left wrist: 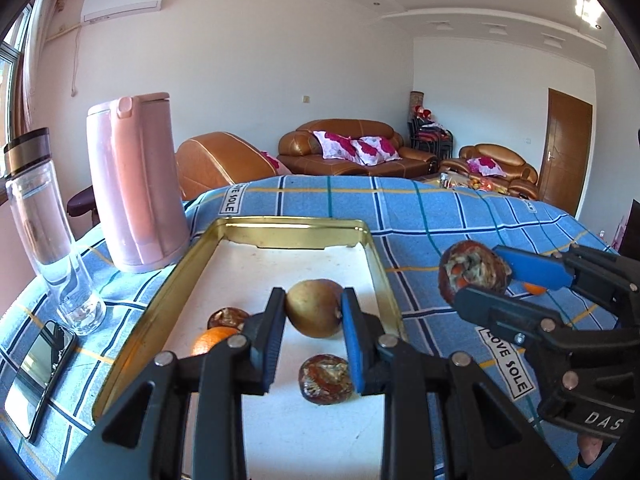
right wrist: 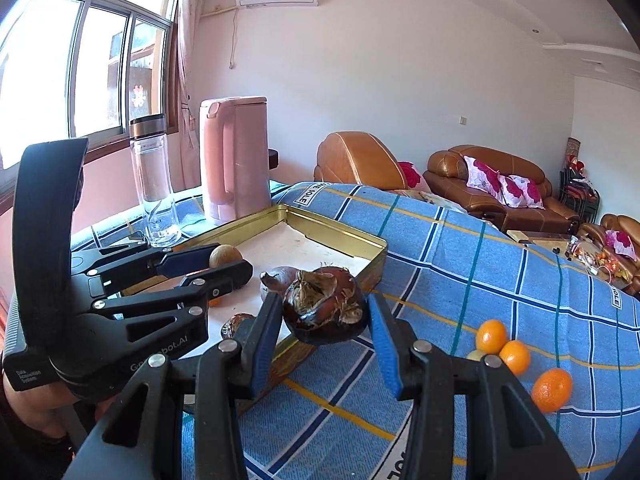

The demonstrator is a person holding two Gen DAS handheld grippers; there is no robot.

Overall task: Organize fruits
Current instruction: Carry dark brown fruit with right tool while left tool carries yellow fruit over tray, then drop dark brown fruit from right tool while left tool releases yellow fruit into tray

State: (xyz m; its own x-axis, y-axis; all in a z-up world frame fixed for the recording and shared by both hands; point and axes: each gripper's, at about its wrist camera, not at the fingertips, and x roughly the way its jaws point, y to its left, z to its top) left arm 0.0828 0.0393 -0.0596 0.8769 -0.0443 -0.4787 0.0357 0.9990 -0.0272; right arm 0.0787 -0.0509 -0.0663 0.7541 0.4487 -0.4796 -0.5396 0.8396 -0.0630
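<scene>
My left gripper (left wrist: 314, 312) is shut on a round tan fruit (left wrist: 314, 307), held over the gold tray (left wrist: 296, 232) with its white floor. Below it in the tray lie two dark brown fruits (left wrist: 326, 378) (left wrist: 228, 318) and an orange (left wrist: 214, 340). My right gripper (right wrist: 324, 316) is shut on another dark brown fruit (right wrist: 324, 306), held just right of the tray's rim (right wrist: 340, 240) over the blue checked cloth. In the left wrist view the right gripper (left wrist: 478, 276) and its fruit (left wrist: 474, 272) hang beside the tray. Three oranges (right wrist: 491, 336) (right wrist: 515, 356) (right wrist: 552, 390) lie on the cloth.
A pink kettle (left wrist: 136, 184), a clear bottle (left wrist: 36, 208) and a phone (left wrist: 40, 376) stand left of the tray. A pale fruit (right wrist: 476, 355) peeks out beside the oranges. The cloth (left wrist: 460, 216) stretches to the far edge; brown sofas (left wrist: 352, 148) are beyond.
</scene>
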